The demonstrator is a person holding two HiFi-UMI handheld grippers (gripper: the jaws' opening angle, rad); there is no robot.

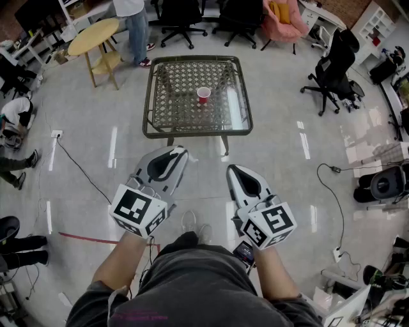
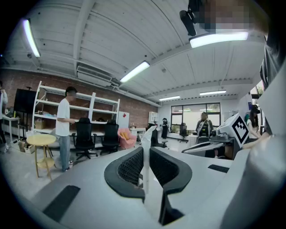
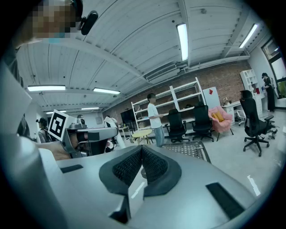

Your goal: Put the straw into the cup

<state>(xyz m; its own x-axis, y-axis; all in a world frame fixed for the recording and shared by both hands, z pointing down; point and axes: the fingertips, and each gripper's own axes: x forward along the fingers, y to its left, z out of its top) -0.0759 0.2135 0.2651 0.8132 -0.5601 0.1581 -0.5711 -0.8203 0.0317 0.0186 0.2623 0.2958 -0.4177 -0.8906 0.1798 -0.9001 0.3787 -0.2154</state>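
no writing, label or number is legible anywhere.

- An open-plan office or lab floor: a glass-topped worktop (image 1: 149,96) stands alone on polished grey floor (image 1: 287,172)
- Behind the worktop, black swivel chairs (image 1: 181,19) and a pink armchair (image 1: 284,19)
- Left of it, a round yellow table (image 1: 94,36); in front of it, trailing cables (image 1: 80,169)
- Beyond it, white open shelving (image 3: 187,96), a brick wall (image 3: 223,82) and ceiling strip lights (image 3: 182,40)
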